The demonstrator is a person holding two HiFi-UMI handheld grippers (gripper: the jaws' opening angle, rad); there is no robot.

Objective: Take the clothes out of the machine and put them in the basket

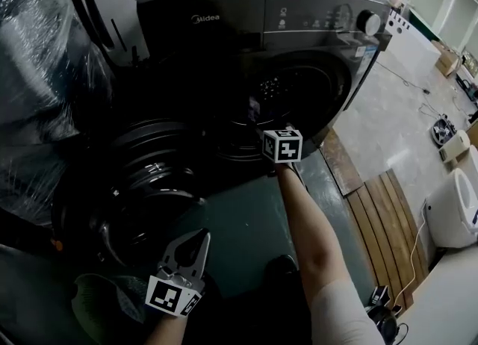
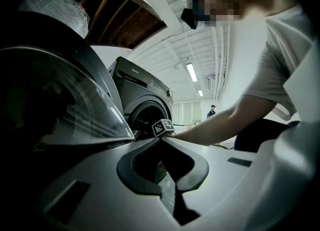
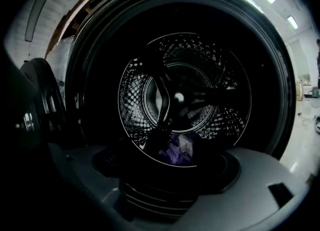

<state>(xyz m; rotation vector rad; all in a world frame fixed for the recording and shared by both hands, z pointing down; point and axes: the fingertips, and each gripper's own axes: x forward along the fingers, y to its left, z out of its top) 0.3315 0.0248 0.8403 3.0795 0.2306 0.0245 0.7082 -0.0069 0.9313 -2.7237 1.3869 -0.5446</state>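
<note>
Our right gripper [image 3: 167,172] gaped empty at the dark grey front-loading washing machine's [image 1: 261,22] mouth. A crumpled purple garment [image 3: 177,147] lay in its perforated steel drum [image 3: 215,75], which we judged not yet fetched. Our left gripper [image 2: 167,180] was closed, empty.

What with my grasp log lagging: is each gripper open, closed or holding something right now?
Left gripper: closed, holding nothing.
Right gripper: open, empty, aimed at the purple cloth in the drum.
</note>
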